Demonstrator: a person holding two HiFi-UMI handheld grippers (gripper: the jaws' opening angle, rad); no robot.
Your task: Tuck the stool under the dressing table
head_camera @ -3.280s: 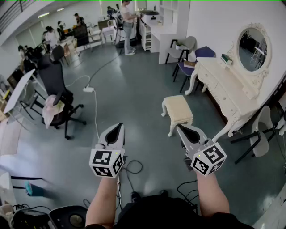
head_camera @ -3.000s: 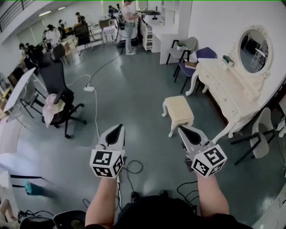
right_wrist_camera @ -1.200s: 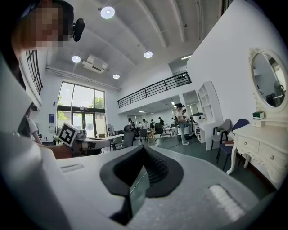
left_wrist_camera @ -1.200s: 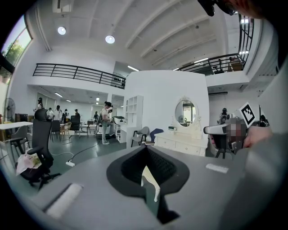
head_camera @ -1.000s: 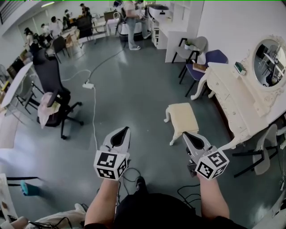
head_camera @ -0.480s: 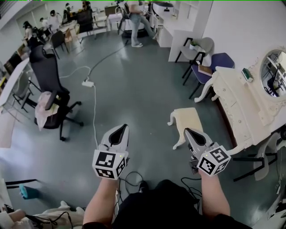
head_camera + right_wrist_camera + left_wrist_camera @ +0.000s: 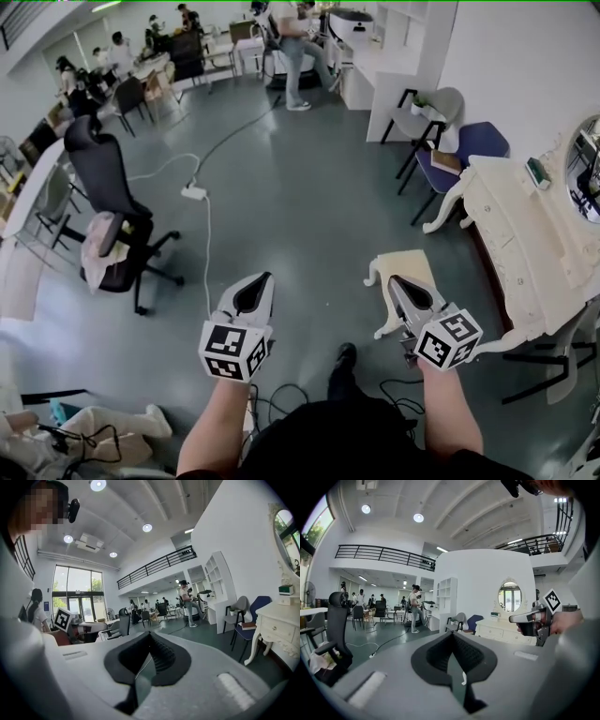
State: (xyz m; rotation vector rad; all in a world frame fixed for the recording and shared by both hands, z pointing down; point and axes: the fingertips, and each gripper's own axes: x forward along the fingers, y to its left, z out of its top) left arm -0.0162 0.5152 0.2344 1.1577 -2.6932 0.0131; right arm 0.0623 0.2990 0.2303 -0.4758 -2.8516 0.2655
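**Both fingers closed, stool out on the floor below the right ones**

The left gripper (image 7: 265, 277) and the right gripper (image 7: 393, 279) are held side by side in front of the person, each pointing ahead and a little down. In each gripper view the fingers are pressed together along their whole length, with nothing caught between them.

The stool (image 7: 409, 264), cream with curved legs, stands upright on the grey floor (image 7: 281, 206). It sits just ahead of and below the right fingers, whose tips overlap its near end in the head view. Whether they touch it cannot be told. From the left fingers it is off to the right, past the other gripper.

The dressing desk (image 7: 525, 239) is to the right of the right fingers, beyond the stool. The stool stands apart from it, out in the open rather than under its top. Its oval mirror (image 7: 589, 178) is at the far right edge, and a small green box (image 7: 537, 173) lies on the desk top beside the mirror.

Ahead and to the right of the right fingers, past the end of the desk, stand a blue chair (image 7: 469, 150) and a grey chair (image 7: 439, 105). Well to the left of the left fingers is a black office chair (image 7: 103, 178). A white power strip (image 7: 194, 193) with its cable lies on the floor ahead of them.
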